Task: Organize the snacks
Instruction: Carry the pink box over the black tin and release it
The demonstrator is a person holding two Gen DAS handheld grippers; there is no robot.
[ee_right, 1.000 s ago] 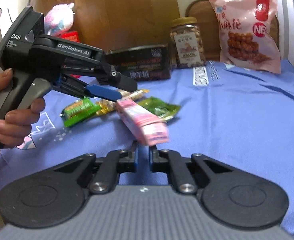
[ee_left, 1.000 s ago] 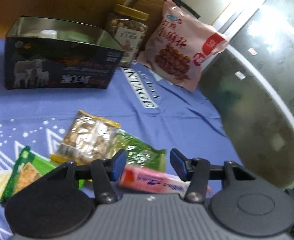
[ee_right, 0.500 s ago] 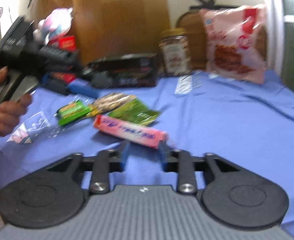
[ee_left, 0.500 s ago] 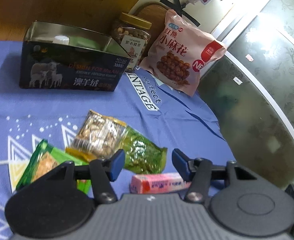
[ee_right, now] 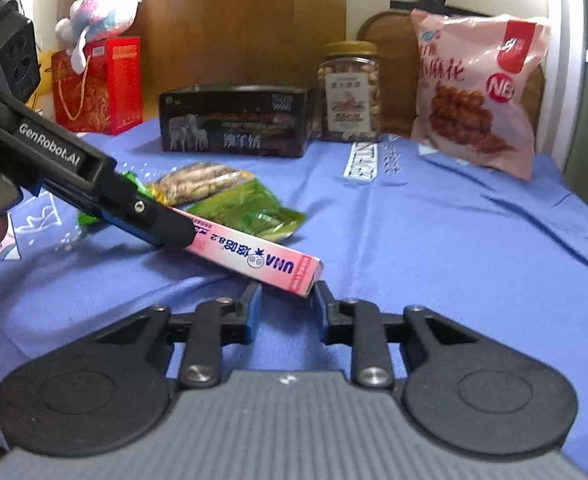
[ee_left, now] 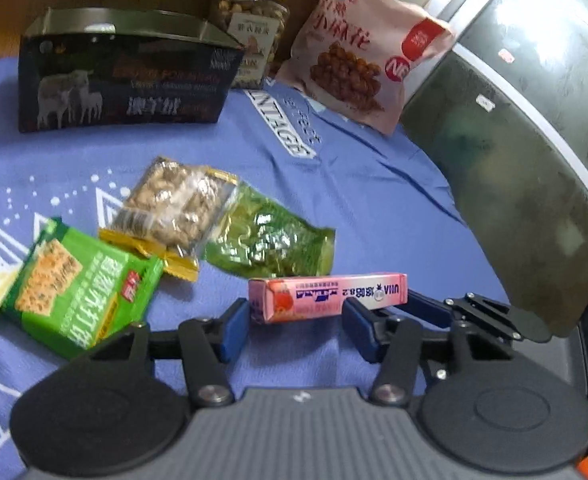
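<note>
Straddling the pink box, both the left gripper and right gripper stand spread, neither pinching it, likely for a handover.

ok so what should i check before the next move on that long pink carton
1. Left gripper open: ok, fingers wide apart.
2. Right gripper open: ok.
3. Long pink carton lined up with a gripper: ok, its near end sits between the right fingers.
4. Carton gripped: not ok, neither gripper is shut on it.
5. Carton apart from the crinkled green foil packet: cannot tell, their edges look very close.
6. Dark rectangular sheep-print tin ready to take it: top is open, ok; room inside, cannot tell.
</note>
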